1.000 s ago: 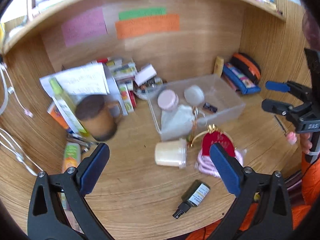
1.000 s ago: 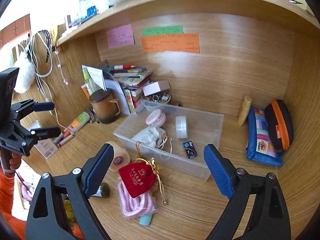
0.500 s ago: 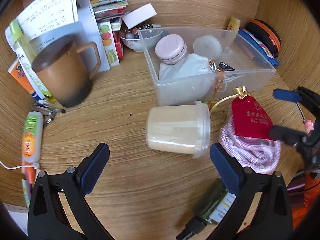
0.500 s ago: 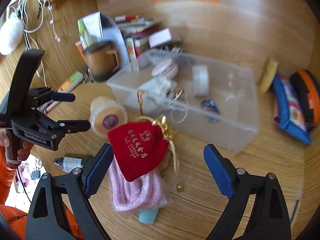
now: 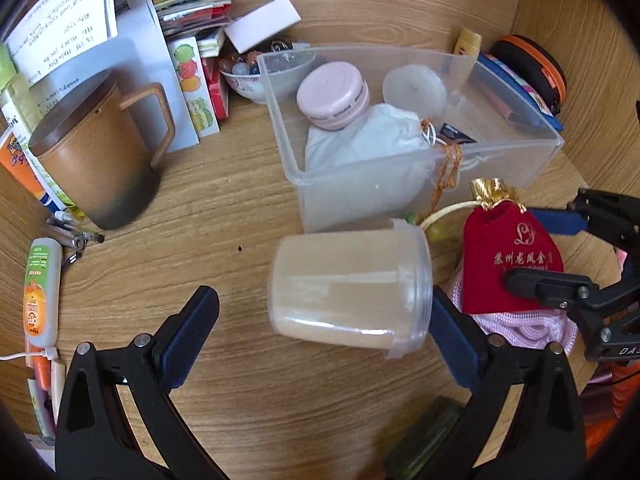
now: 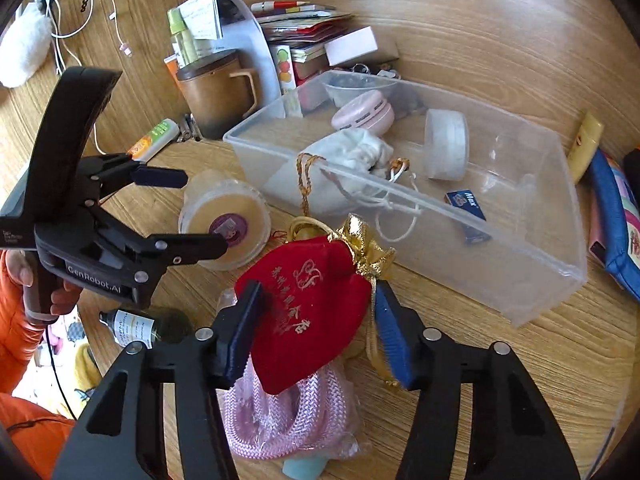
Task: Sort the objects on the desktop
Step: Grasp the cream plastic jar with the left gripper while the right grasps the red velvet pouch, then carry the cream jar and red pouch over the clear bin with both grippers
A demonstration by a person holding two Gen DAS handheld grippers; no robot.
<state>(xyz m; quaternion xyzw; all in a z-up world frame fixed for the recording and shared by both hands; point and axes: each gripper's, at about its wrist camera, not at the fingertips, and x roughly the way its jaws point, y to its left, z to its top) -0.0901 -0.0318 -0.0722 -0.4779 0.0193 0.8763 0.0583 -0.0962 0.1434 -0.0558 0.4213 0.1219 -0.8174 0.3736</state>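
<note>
Bin (image 5: 500, 176): you have it at the middle of the desk (image 5: 224, 200), in front of the back wall.
In the bin: round case (image 5: 333, 96) at back left, disc (image 5: 414, 88) to its right, cloth bag (image 5: 368, 148) in front of both.
Jar (image 5: 348, 288): lying on its side just in front of the bin's near left corner, between your left gripper's (image 5: 324, 336) fingers.
Pouch (image 6: 308, 304): right of the jar, on top of the coiled rope (image 6: 280, 412), between your right gripper's (image 6: 320, 332) fingers.
Mug (image 5: 92, 160): well left of the bin, in front of the papers (image 5: 60, 36).
Bowl (image 5: 256, 80): just behind the bin's back left corner.
Tube (image 5: 40, 292): at the desk's left edge, in front of the mug.
Small bottle (image 6: 136, 326): in front of the jar, at the near edge.
</note>
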